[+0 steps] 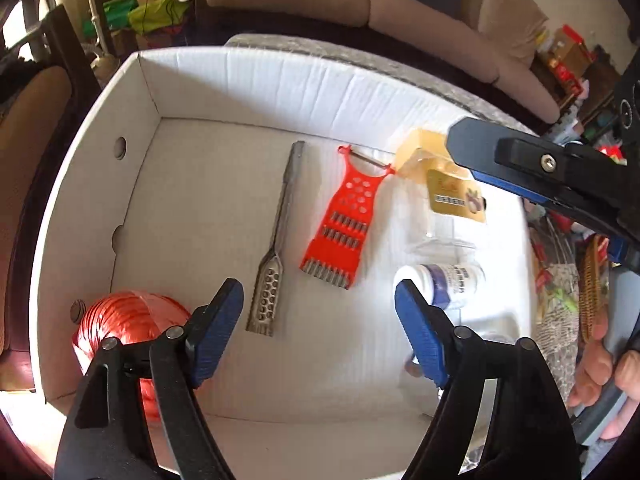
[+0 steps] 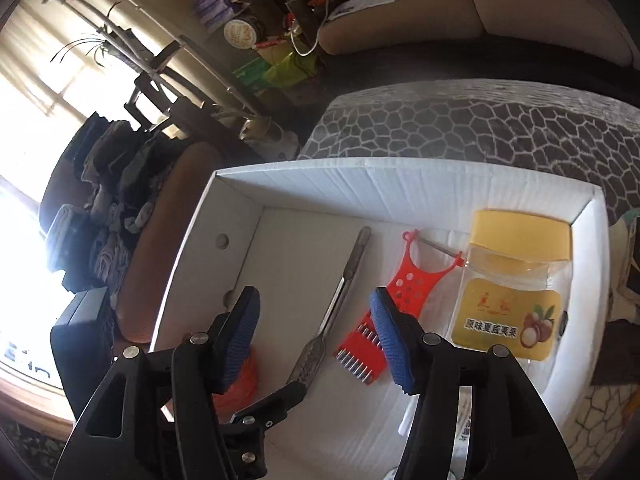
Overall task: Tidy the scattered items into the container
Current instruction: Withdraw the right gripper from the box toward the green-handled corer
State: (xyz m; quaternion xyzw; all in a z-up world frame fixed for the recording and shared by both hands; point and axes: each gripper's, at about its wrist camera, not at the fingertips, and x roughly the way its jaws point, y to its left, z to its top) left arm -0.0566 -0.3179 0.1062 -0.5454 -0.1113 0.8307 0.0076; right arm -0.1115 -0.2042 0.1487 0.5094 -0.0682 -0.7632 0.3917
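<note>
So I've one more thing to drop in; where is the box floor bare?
Bare floor lies between the left wall and the metal scraper. The right side is crowded: red grater, yellow-lidded jar, white bottle. The red twine ball fills the near-left corner.

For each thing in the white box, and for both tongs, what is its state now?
White cardboard box: open on top, holding all the items.
Metal scraper: lying flat.
Red grater-peeler: lying flat.
Yellow-lidded jar: on its side, lid on.
White bottle: on its side.
Red twine roll: in the corner.
Left tongs: open, empty.
Right tongs: open, empty.
</note>
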